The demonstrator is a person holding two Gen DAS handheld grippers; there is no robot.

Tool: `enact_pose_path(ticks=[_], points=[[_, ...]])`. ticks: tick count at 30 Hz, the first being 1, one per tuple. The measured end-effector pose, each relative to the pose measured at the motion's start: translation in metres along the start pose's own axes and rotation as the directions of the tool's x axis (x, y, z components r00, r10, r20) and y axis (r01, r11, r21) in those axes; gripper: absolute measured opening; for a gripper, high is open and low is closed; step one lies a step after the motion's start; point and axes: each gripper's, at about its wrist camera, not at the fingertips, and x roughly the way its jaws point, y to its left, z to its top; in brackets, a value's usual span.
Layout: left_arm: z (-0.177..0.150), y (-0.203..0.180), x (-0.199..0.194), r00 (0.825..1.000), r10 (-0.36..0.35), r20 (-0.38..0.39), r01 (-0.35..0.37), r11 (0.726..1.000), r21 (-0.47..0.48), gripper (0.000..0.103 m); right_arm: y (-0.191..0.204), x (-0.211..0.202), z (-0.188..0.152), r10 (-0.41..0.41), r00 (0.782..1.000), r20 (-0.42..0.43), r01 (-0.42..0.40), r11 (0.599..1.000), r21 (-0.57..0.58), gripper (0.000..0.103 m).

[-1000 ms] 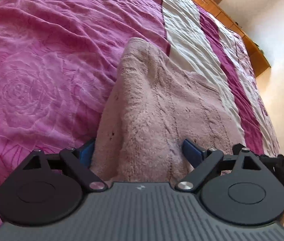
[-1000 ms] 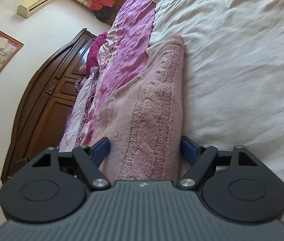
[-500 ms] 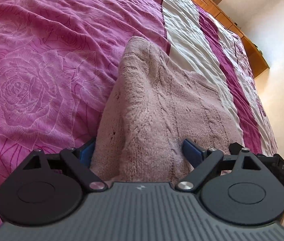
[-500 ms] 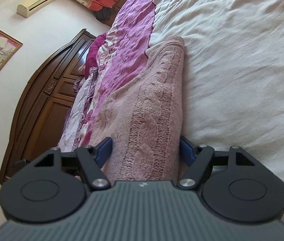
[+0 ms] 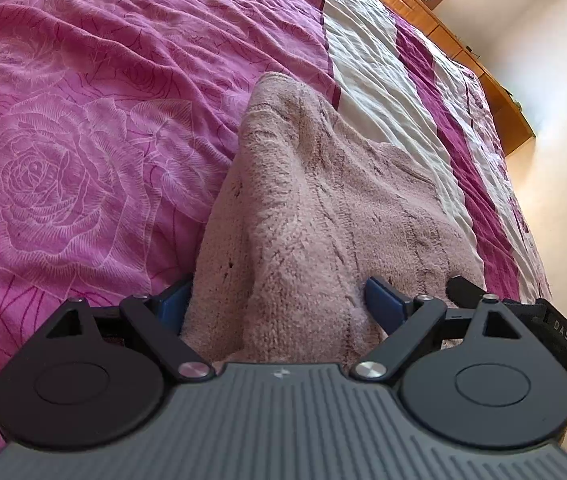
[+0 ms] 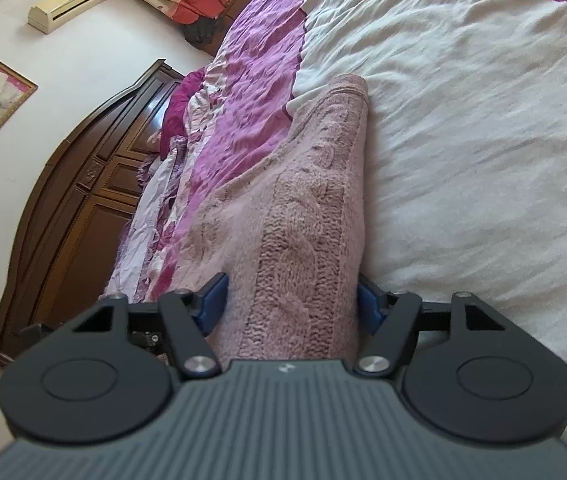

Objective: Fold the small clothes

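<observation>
**Mia:** What is different from a moment ago?

**Ben:** Not much. The left gripper (image 5: 275, 300) and the right gripper (image 6: 291, 300) both still hold the pink sweater (image 5: 323, 200). In the left view the big rose on the bed (image 5: 83, 120) has slid a little. I think the left one moved a tiny bit. The right view looks almost the same as before.

**Mia:** Are the fingers (image 5: 173, 306) open?

**Ben:** No. On each gripper the blue fingers sit on both sides of a thick bunch of sweater and squeeze it. The gap looks wide only because the sweater is so fat and fluffy.

**Mia:** Where is the sweater?

**Ben:** Its near edge is up in the two grippers. The rest runs away from them and lies on the bed. The far end lies where the pink stripe meets the white stripe. It looks long and narrow, so maybe it is folded over once already. I can't be sure.

**Mia:** So what does that mean for the folding?

**Ben:** I think it is the middle of a fold. The held edge is up, but it has not gone over to the far end yet. The hold looks good, so the next bit is to carry that edge over.
</observation>
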Motion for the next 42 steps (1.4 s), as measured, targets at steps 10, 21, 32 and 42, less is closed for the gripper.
enact_pose_path(ticks=[10,21,32,42], points=[[0.003,-0.001,-0.008,0.994,-0.109,0.01,0.109,0.993,-0.043,0.053,0.022,-0.008,0.019,0.038,0.999,0.007,-0.038,0.999,-0.023,0.042],[-0.014,-0.072,-0.016,0.969,-0.246,-0.018,0.246,0.969,-0.009,0.049,0.036,-0.089,0.044,0.029,0.995,0.095,-0.023,0.998,-0.057,0.04],[-0.061,-0.101,0.016,0.966,-0.175,-0.19,0.179,0.984,0.004,0.054,-0.055,-0.126,0.003,-0.184,0.981,0.061,0.176,0.977,0.117,0.044],[-0.067,-0.129,-0.022,0.989,-0.051,-0.139,0.077,0.979,0.19,0.062,-0.025,-0.151,-0.015,-0.239,0.963,0.124,0.241,0.97,-0.003,0.048]])
